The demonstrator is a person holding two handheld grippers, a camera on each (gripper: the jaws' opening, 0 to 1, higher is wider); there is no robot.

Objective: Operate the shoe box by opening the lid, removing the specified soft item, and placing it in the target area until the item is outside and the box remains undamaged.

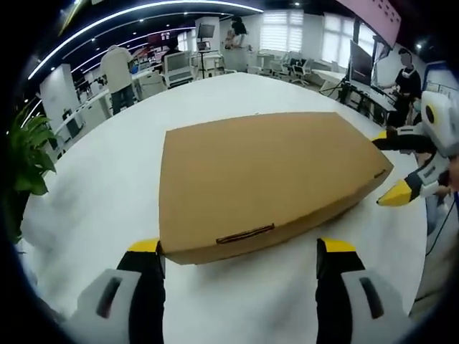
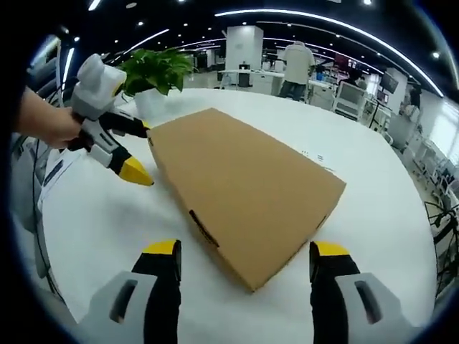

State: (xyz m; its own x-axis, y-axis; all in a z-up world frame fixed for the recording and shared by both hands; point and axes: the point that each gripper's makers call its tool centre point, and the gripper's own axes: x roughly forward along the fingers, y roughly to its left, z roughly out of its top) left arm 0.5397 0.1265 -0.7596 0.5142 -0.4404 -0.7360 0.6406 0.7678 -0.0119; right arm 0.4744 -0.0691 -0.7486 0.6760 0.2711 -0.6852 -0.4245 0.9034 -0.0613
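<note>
Down at the bottom of the left gripper view, the left claw (image 1: 240, 251) has its two yellow-tipped jaws spread wide apart, holding nothing, with one tip just beside the near corner of the shoe box (image 1: 265, 183) and the other tip out in front of the box's front edge. That front edge carries a small slot with a tab in it. The box is plain brown cardboard, its lid shut and flat, and it lies on the white bench (image 1: 107, 186) roughly in the middle of the round top.

In the right gripper view, the right claw (image 2: 244, 251) is likewise parted and empty, its jaws straddling the nearest corner of the shoe box (image 2: 244, 186) without touching it. Farther out in that view, the left claw (image 2: 140, 154) shows with its upper jaw touching the box's far left corner and its lower jaw lying on the bench (image 2: 387, 208) just beside the box's side; a hand (image 2: 50, 122) grips it. In the left gripper view the right claw (image 1: 391, 168) sits at the box's right corner in the same way, one jaw at the lid's edge and one lower, beside the wall.

A potted plant (image 2: 154, 75) stands near the bench's far edge. Beyond it lie office desks, and a person in a light top (image 2: 297, 61) stands with their back turned.
</note>
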